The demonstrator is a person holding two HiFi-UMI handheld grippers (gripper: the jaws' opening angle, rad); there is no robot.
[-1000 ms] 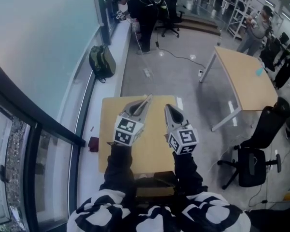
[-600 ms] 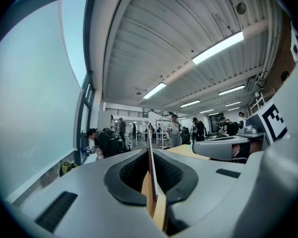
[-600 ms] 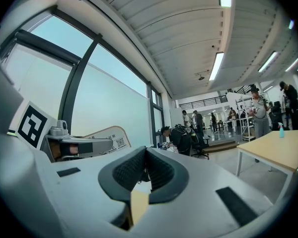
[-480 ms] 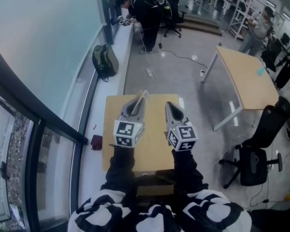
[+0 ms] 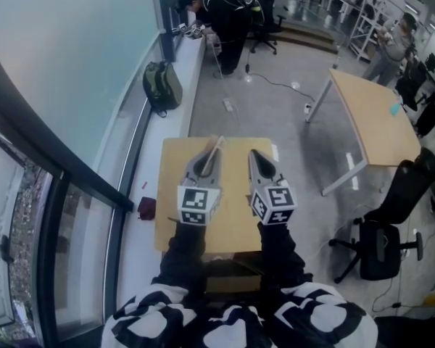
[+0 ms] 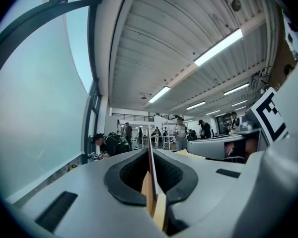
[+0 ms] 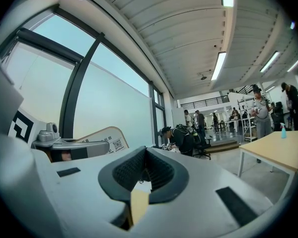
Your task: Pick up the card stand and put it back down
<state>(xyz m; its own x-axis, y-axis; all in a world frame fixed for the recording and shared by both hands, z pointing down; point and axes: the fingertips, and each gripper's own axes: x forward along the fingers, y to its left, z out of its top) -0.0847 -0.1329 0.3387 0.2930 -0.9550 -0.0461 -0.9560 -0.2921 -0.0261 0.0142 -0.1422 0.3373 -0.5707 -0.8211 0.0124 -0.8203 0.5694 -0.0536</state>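
The card stand is a thin white card, seen edge-on in the head view, sticking up out of my left gripper. That gripper is shut on it, above the small wooden table. In the left gripper view the card's edge runs straight up between the two dark pads. From the right gripper view its printed face shows at the left, above the left gripper's body. My right gripper hangs beside the left one, shut with nothing in it, its pads meeting at the tip.
A green backpack leans against the window ledge. A person in black bends over beyond it. A larger wooden table and a black office chair stand to the right. A dark red object lies on the ledge.
Both grippers hold nearly the same pose over the small table; the head view has drifted slightly. The card stand stays gripped in the left gripper.
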